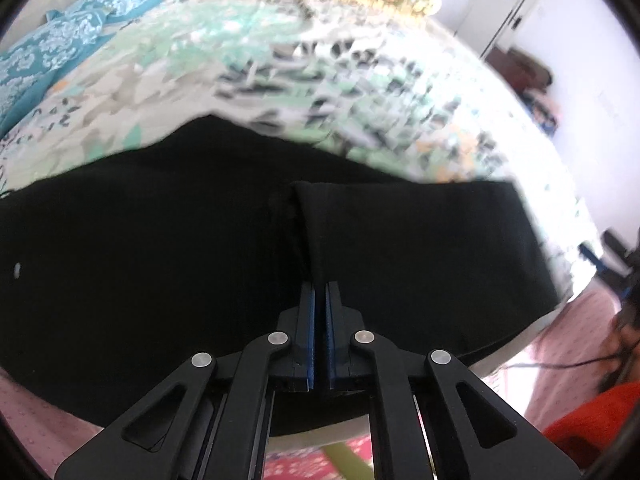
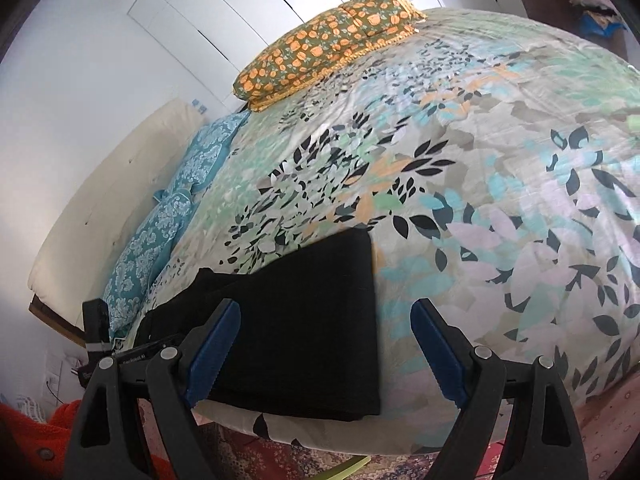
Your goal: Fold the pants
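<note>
Closest up, the left gripper (image 1: 320,292) is pointing steeply down with its two fingers (image 1: 306,320) squeezed together, pinching a ridge of the black pants (image 1: 160,248). Only one pair of pants here, and it's lying flat across the near edge of the bed (image 2: 500,200), already looking folded into a neat rectangle in the right wrist view.

The right gripper (image 2: 326,344) is hovering just above that near edge with its two blue-padded fingers (image 2: 212,352) spread wide, holding nothing; the pants' right edge is sitting between them.

Further back, the leafy floral bedspread is covering the bed. Two teal patterned pillows (image 2: 160,248) are lying along the left side, and one orange-flowered pillow (image 2: 320,52) is sitting at the far end by the white wall (image 2: 100,60).
</note>
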Motion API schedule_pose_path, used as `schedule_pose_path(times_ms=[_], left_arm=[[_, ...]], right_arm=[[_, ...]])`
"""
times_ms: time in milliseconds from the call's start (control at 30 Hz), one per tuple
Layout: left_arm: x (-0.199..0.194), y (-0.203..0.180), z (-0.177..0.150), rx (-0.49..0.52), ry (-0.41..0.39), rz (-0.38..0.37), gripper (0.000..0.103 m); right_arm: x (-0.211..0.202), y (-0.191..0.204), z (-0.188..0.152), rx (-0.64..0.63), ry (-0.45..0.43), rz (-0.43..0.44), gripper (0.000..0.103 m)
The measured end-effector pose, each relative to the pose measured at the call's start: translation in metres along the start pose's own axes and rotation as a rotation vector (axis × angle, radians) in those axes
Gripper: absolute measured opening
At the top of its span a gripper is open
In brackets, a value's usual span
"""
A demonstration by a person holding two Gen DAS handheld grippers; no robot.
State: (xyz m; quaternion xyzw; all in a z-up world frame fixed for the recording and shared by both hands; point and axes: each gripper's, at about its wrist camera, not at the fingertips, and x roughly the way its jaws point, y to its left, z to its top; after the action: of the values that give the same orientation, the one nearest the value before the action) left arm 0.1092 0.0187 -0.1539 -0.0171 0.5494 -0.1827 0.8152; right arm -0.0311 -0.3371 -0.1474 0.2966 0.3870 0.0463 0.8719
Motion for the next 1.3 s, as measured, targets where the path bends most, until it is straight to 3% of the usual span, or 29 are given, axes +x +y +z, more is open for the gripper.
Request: schedule_pose_path(times_ms=[167,200,233,300,333,533,633,667,700,733,867,1033,1100,1200,1233,1300], left_arm=[[0.016,-0.007,-0.004,0.043,0.035,0.057,0.014],[0.010,-0.005,-0.002,0.029,0.020,0.047,0.025],[0.004,-0.003,0.000,0.016,-0.001,0.045,0.048],[-0.008,0.002,0.002,-0.011,-0.061,0.062,0.075],[-0.012,0.006,0.002,-0.020,-0.080,0.066,0.078],[0.015,0.009,0.001,-0.036,0.050,-0.008,0.078],[0.024,-0.007,-0.001,0.008,0.069,-0.024,0.076],[0.024,-0.012,-0.001,0.028,0.066,-0.033,0.067],[0.024,-0.017,0.000,0.045,0.062,-0.034,0.025],[0.024,-0.022,0.000,0.056,0.070,-0.033,0.007],[0.004,-0.026,-0.001,0.038,0.060,-0.136,0.007],[0.009,0.002,-0.004,-0.009,0.078,-0.052,0.008],[0.015,0.012,-0.004,-0.047,0.091,-0.069,0.008],[0.014,0.004,-0.003,-0.003,0.078,-0.053,0.008],[0.015,0.001,-0.003,0.012,0.077,-0.043,0.009],[0.017,0.000,-0.004,0.018,0.079,-0.034,0.010]], right_arm=[[0.008,0.010,-0.002,-0.047,0.029,-0.004,0.087],[0.007,0.012,-0.003,-0.059,0.029,-0.006,0.087],[0.006,0.012,-0.004,-0.064,0.028,-0.007,0.087],[0.004,0.010,-0.004,-0.054,0.022,-0.008,0.087],[0.004,0.008,-0.004,-0.045,0.019,-0.007,0.087],[0.005,-0.004,0.000,0.024,0.013,-0.002,0.087],[0.004,-0.004,-0.001,0.019,0.010,-0.005,0.087],[0.003,-0.004,-0.001,0.019,0.009,-0.006,0.087],[0.003,-0.005,-0.001,0.020,0.006,-0.008,0.087],[0.002,-0.005,0.000,0.022,0.003,-0.010,0.087],[-0.005,-0.007,0.001,0.031,-0.024,-0.026,0.087],[-0.002,-0.003,0.001,0.011,-0.001,-0.015,0.087],[0.006,0.012,-0.001,-0.045,0.036,0.032,0.087],[0.026,0.042,-0.012,-0.151,0.138,0.161,0.087],[0.035,0.046,-0.017,-0.164,0.181,0.169,0.087],[0.073,0.042,-0.036,-0.164,0.363,0.052,0.087]])
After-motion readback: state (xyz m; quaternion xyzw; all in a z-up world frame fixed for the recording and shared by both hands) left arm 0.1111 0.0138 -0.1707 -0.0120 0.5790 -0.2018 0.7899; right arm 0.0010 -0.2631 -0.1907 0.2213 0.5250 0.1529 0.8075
